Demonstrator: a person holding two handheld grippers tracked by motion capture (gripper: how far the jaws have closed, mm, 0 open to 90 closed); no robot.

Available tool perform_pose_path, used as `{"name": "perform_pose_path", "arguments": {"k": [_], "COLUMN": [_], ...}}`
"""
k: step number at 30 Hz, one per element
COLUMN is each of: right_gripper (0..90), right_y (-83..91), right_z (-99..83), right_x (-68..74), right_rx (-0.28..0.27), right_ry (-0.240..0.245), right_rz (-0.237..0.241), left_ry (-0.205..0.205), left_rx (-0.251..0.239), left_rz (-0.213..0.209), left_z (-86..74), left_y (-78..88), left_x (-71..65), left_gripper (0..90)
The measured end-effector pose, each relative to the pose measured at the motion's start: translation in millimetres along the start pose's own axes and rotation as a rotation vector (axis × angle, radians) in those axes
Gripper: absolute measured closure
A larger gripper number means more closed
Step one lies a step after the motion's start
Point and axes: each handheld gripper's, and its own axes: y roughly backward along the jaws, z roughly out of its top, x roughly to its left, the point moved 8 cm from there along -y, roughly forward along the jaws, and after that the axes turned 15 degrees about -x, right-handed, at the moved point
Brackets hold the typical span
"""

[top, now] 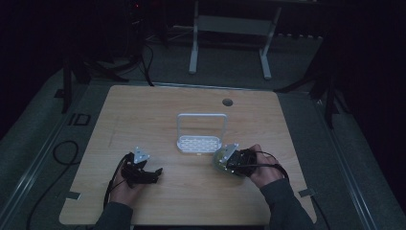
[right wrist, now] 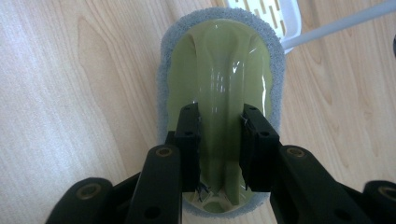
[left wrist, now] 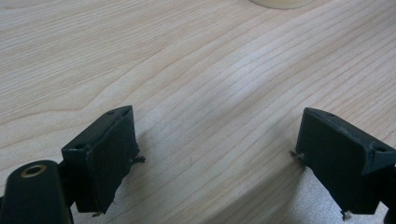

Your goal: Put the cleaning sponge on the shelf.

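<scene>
A scrubbing sponge (right wrist: pixel 219 60) with a glossy olive-green plastic grip on a grey pad lies flat on the wooden table (top: pixel 143 115). My right gripper (right wrist: pixel 219 112) is shut on the raised ridge of that grip. In the high view the right gripper (top: pixel 225 160) and the sponge (top: pixel 218 158) sit just right of and below a small white rack (top: pixel 200 143) with a slotted base and a tall wire loop. My left gripper (top: pixel 154 174) rests low at the front left, and in its own view the left gripper (left wrist: pixel 217 121) stands open over bare wood.
The rack's corner (right wrist: pixel 275 14) lies just beyond the sponge's far end. A pale rounded edge (left wrist: pixel 280 3) shows at the top of the left gripper view. A cable hole (top: pixel 227 102) sits near the table's far edge. A white frame (top: pixel 230 28) stands on the floor behind.
</scene>
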Motion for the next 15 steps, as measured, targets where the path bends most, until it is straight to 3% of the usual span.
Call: {"name": "perform_pose_path", "arguments": {"k": [3, 15], "right_gripper": [71.5, 71.5], "right_y": [-1.0, -6.1], "right_z": [3.1, 16.4], "right_x": [-1.8, -2.9], "right_rx": [0.002, -0.003], "right_ry": [0.039, 0.097], "right_rz": [-0.006, -0.012], "left_ry": [0.0, 0.0], "left_rx": [0.001, 0.002], "left_rz": [0.0, -0.001], "left_z": [0.0, 0.0], "left_y": [0.1, 0.1], "left_x": [0.0, 0.0], "left_gripper": [12.4, 12.5]}}
